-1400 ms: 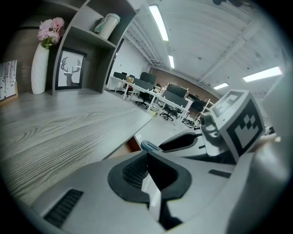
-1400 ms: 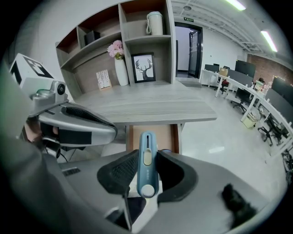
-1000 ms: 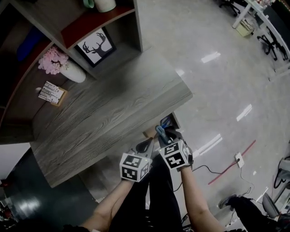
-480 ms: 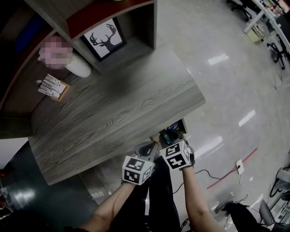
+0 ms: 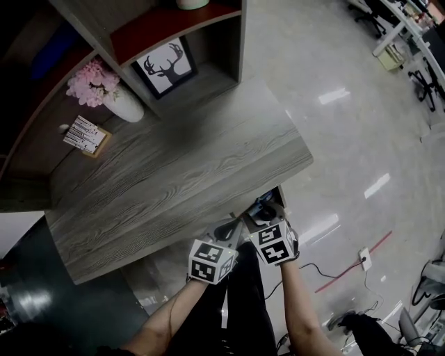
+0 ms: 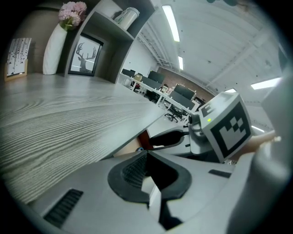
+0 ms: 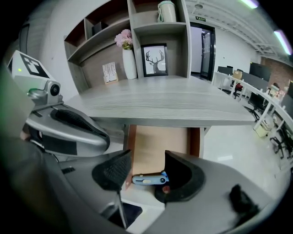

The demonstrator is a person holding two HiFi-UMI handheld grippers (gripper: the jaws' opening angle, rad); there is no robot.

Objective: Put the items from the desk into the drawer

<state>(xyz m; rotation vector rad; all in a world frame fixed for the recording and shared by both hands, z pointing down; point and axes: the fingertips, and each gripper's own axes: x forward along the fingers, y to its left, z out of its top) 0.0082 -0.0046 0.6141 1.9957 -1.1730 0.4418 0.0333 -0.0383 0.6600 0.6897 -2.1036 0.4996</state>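
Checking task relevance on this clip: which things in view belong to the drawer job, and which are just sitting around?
Job: blue tool, lying in the open drawer; desk.
Just there: flower vase, deer picture, card stand, jar on the shelf.

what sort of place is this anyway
Most likely an open-plan office. Rows of desks with monitors and office chairs fill the background, and long strip lights run along the ceiling. The work itself happens at a grey wood desk with a shelf unit.
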